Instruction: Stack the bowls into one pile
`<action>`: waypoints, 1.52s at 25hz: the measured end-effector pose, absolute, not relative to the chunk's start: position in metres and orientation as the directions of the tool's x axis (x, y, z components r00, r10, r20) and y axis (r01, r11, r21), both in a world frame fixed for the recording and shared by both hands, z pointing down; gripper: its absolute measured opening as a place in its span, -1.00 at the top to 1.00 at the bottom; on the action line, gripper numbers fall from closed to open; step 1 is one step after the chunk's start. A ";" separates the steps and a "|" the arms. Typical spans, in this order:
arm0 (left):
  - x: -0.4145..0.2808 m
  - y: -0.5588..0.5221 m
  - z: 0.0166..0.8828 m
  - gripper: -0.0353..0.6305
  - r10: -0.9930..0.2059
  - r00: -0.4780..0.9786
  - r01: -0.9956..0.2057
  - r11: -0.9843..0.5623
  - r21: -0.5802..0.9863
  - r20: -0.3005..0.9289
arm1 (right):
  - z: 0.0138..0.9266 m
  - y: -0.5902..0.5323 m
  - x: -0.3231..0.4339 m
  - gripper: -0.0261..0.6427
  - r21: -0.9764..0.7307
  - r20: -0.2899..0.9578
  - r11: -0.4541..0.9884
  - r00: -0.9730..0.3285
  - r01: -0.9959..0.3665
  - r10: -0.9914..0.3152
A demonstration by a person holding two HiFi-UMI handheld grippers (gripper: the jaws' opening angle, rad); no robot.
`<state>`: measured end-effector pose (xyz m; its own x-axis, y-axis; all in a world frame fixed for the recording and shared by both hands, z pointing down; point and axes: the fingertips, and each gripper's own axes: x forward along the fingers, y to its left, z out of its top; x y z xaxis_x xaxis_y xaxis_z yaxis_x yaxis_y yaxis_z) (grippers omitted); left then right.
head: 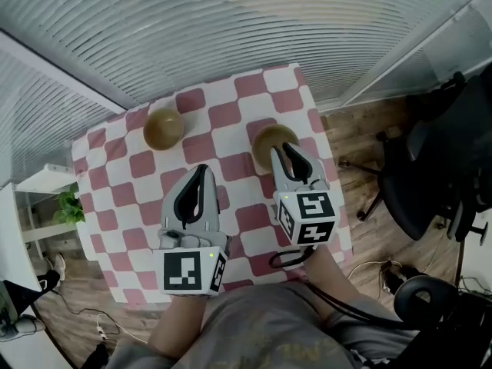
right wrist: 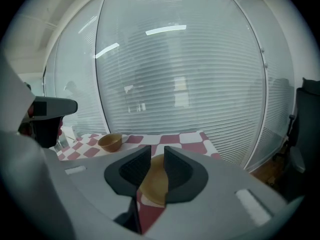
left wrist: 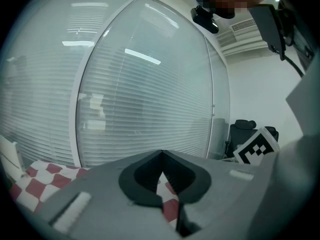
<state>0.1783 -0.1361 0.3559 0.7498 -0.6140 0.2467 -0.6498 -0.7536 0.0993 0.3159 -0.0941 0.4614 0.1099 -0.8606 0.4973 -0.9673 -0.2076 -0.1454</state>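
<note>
Two tan bowls stand on the red-and-white checked table point(head: 231, 167). The left bowl point(head: 164, 127) point(right wrist: 111, 141) sits alone near the far left. My right gripper point(head: 284, 151) point(right wrist: 151, 156) is at the right bowl point(head: 269, 137) point(right wrist: 152, 181). Its jaws stand a narrow gap apart, filled by the bowl's tan wall, with the left jaw inside the rim and the right jaw outside. My left gripper point(head: 201, 169) point(left wrist: 161, 156) hovers over the middle of the cloth, shut and empty.
Slatted blinds point(head: 231, 29) run along the table's far side. A black office chair point(head: 430, 175) stands on the wood floor to the right. A small plant point(head: 69, 206) and a white shelf sit at the left.
</note>
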 end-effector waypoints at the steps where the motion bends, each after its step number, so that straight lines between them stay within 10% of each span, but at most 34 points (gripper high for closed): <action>1: 0.167 -0.136 0.352 0.89 -0.623 0.745 -0.656 -0.748 0.097 0.240 | 0.458 -0.096 0.306 0.61 -0.144 0.492 -0.199 0.104 -0.969 -0.864; 21: -0.115 -0.181 0.268 0.89 -0.799 0.599 -0.801 -0.599 0.030 0.047 | 0.364 -0.176 0.000 0.84 -0.112 0.317 0.118 -0.148 -0.987 -0.937; 38: -0.081 -0.198 0.277 0.89 -0.719 0.692 -0.722 -0.688 0.077 0.062 | 0.356 -0.180 0.078 0.84 -0.028 0.342 -0.094 0.079 -0.995 -0.936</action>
